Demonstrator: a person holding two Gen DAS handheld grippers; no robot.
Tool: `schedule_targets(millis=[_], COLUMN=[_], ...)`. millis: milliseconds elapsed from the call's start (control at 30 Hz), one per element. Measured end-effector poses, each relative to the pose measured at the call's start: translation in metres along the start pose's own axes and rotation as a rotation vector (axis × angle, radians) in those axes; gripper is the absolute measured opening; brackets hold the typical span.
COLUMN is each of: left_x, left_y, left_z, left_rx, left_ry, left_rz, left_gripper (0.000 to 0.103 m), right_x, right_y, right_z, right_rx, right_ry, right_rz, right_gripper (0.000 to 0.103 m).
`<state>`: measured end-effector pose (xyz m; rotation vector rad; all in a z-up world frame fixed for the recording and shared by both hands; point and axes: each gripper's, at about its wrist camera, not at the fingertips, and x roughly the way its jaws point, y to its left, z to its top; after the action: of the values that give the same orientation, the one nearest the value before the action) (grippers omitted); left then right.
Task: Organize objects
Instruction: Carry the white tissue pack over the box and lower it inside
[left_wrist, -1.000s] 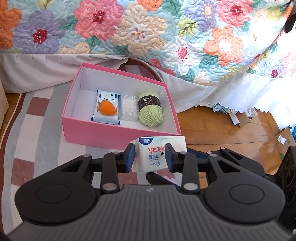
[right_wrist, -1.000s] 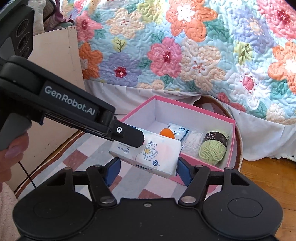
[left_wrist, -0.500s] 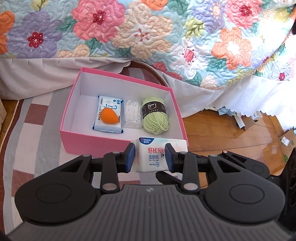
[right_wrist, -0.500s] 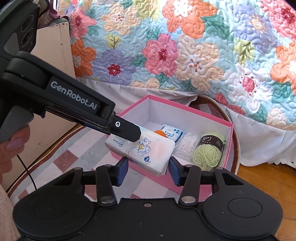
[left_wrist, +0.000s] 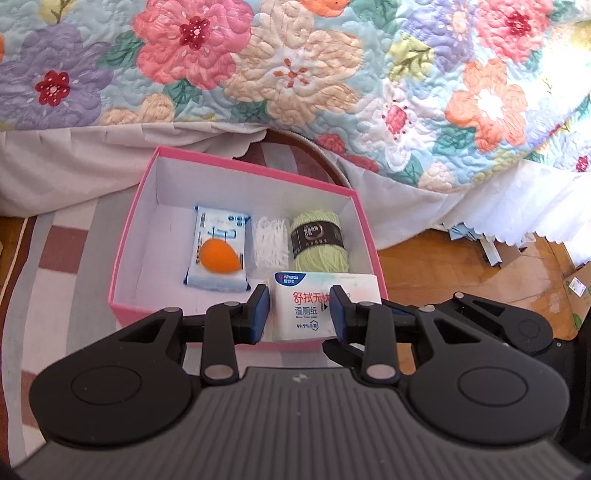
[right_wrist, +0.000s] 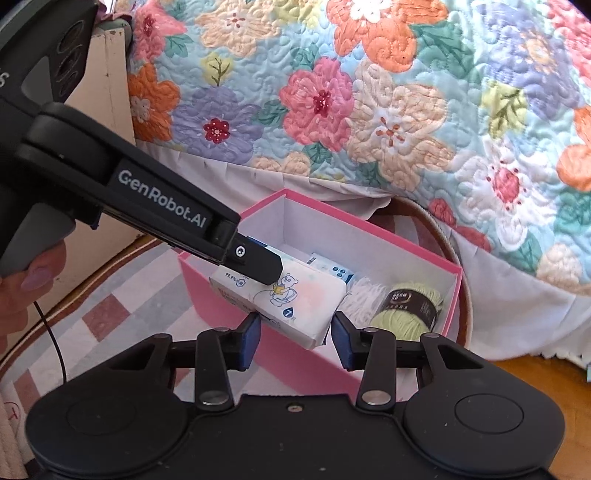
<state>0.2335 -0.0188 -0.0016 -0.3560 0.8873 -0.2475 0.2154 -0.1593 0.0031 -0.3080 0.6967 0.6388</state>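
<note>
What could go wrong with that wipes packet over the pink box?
The left gripper pinches the wipes pack by one end only, so it might twist or slip. The right gripper has just been closing around the pack's other end; two grips pulling apart could tear or drop it. The pack hangs over the pink box at its near wall and could catch there or land on the green yarn.

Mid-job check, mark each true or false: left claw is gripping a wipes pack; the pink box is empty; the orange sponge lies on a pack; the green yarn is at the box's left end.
1. The left claw grips the white wipes pack. True.
2. The pink box is empty. False: it holds four things.
3. The orange sponge lies on the blue-white pack. True.
4. The green yarn is at the left end. False: right end in the left wrist view, beside the white bundle.
</note>
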Motion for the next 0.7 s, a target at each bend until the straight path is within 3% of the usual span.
schedule_targets(millis=[433, 700], left_x=[0.075, 0.125], left_y=[0.025, 0.045], left_z=[0.055, 0.063], left_rx=[-0.07, -0.1], left_ry=[0.045, 0.087], left_rz=[0.022, 0.016], left_gripper=[0.035, 0.034], right_x=[0.075, 0.123], right_y=[-0.064, -0.079], right_z=[0.034, 0.033], right_rx=[0.09, 0.111], right_ry=[0.06, 0.134], right_rz=[0.13, 0.13], right_gripper=[0.044, 0.042])
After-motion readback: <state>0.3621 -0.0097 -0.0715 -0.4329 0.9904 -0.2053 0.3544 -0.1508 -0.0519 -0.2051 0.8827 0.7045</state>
